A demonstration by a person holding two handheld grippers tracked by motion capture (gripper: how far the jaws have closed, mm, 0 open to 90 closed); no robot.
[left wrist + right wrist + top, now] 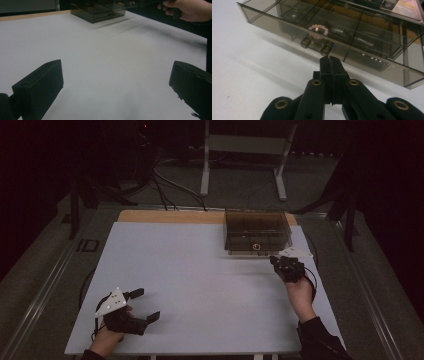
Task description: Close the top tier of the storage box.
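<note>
Place: a dim lab or recording room, set up as a test bench
Landmark: white table with a bare wooden strip along its far edge
Beyond the table: grey carpeted floor, black cables trailing across it to the far edge, and the pale metal legs of a stand
Left of the table: dark tripod-like legs and a metal floor rail
Right of the table: more dark stand legs and a second rail
Surroundings: black, unlit walls
On the table: a smoked clear drawer box at the far right
</note>
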